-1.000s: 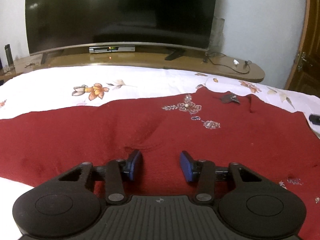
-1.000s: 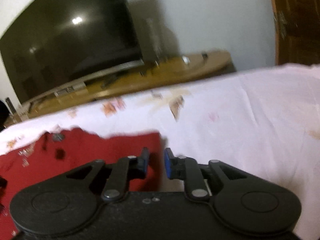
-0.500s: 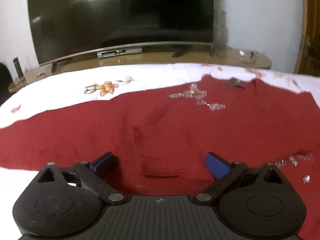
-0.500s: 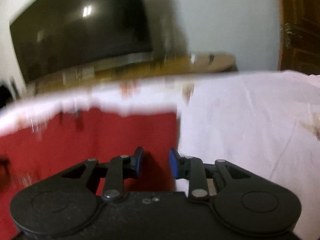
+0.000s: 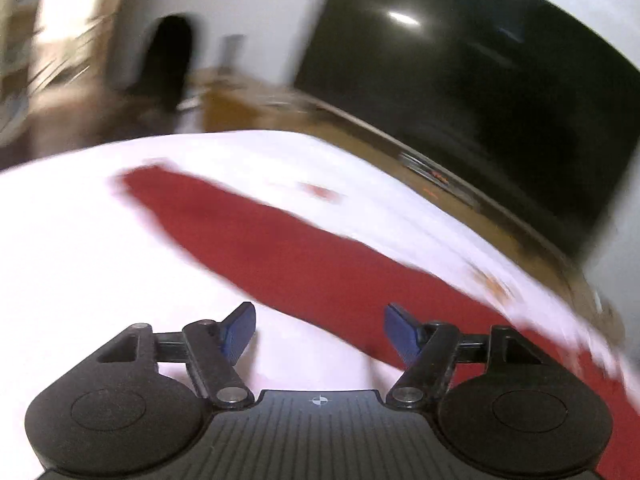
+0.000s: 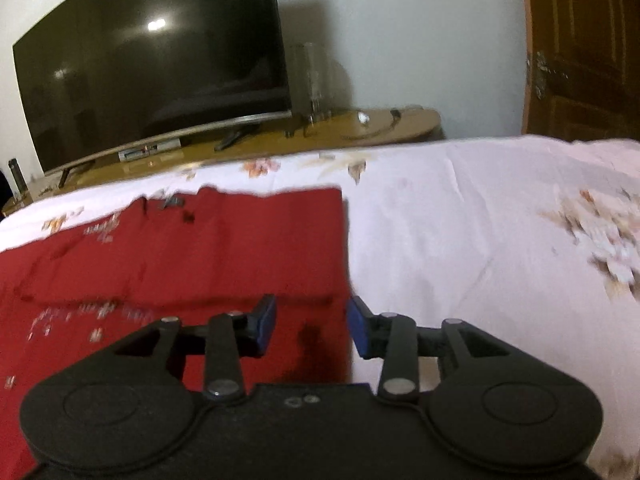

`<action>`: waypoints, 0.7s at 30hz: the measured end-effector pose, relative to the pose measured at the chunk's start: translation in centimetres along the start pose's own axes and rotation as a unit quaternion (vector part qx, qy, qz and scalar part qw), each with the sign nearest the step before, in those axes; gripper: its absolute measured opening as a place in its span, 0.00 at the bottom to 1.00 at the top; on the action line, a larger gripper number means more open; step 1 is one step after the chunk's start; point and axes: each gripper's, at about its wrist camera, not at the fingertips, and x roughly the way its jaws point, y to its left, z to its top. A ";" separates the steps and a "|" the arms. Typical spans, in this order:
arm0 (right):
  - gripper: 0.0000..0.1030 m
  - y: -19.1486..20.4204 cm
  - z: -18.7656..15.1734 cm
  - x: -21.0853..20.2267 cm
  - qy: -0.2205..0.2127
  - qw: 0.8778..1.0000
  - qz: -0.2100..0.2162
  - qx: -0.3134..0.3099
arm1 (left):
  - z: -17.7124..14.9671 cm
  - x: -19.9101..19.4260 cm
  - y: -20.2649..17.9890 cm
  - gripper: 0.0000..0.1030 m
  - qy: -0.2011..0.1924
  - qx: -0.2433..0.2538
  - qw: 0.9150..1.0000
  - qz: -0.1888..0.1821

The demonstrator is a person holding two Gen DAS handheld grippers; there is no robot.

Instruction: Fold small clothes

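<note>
While the left wrist view is badly smeared and tilted, you can still make out the basics: the left gripper (image 5: 320, 330) has its blue fingers (image 5: 239, 330) spread wide with nothing between them, so it's fully let go. It sits over the white floral bedsheet (image 5: 100, 260), and the red garment (image 5: 304, 256) runs as a long strip diagonally across the sheet from upper left to lower right, with its near edge passing right by the right-hand finger. Whether that finger touches the fabric, I can't tell through the blur.

The right wrist view is sharper. The right gripper (image 6: 311, 326) is parted too, gap clearly showing between its blue pads (image 6: 266, 324), nothing pinched. It's lined up over the right-hand edge of the red garment (image 6: 180, 256): the left pad is over red cloth, the right pad over the bedsheet (image 6: 460, 240), and the garment's straight edge runs up between them. The cloth lies mostly flat, with a horizontal crease or fold line just ahead of the fingers and some silvery beadwork (image 6: 88, 316) on the left part. A small dark tag or trim (image 6: 172, 202) sits near the far edge by the neckline.

Behind the bed there's a big dark TV (image 6: 152, 60) on a low wooden stand (image 6: 360, 128), and a brown wooden door (image 6: 584, 48) off to the right.
</note>
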 end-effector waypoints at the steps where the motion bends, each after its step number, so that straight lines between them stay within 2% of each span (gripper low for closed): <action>1: 0.38 0.4 -0.4 -0.3 0.004 1.000 -0.003 0.002 | 0.8 0.5 2.2 0.69 0.003 -0.037 0.999 0.002; 3: 0.38 1.3 -0.9 -0.9 0.007 1.000 -0.005 0.011 | 1.7 1.8 5.7 0.69 0.020 -0.099 0.995 0.001; 5: 0.38 2.4 -0.8 -1.2 0.008 1.000 -0.008 0.014 | 2.3 2.8 8.0 0.68 0.021 -0.137 0.990 -0.023; 12: 0.39 6.2 0.3 -1.4 -0.006 1.000 -0.003 0.026 | 4.8 6.1 10.2 0.68 0.023 -0.182 0.982 -0.048; 15: 0.39 7.6 0.6 -1.8 -0.014 1.000 -0.003 0.025 | 5.6 7.6 10.0 0.67 0.025 -0.180 0.982 -0.048; 17: 0.39 8.2 0.6 -2.1 -0.017 1.000 -0.006 0.025 | 6.0 8.1 10.1 0.56 0.027 -0.174 0.984 -0.042; 19: 0.39 8.5 0.7 -2.4 -0.019 0.999 -0.008 0.027 | 6.2 8.8 11.0 0.07 0.034 -0.174 0.984 -0.018; 20: 0.39 8.7 0.7 -2.5 -0.021 0.999 -0.010 0.028 | 6.3 9.5 12.1 0.07 0.038 -0.188 0.981 -0.014; 21: 0.39 8.7 0.7 -2.7 -0.022 0.999 -0.013 0.029 | 6.1 9.8 13.1 0.07 0.035 -0.205 0.978 -0.036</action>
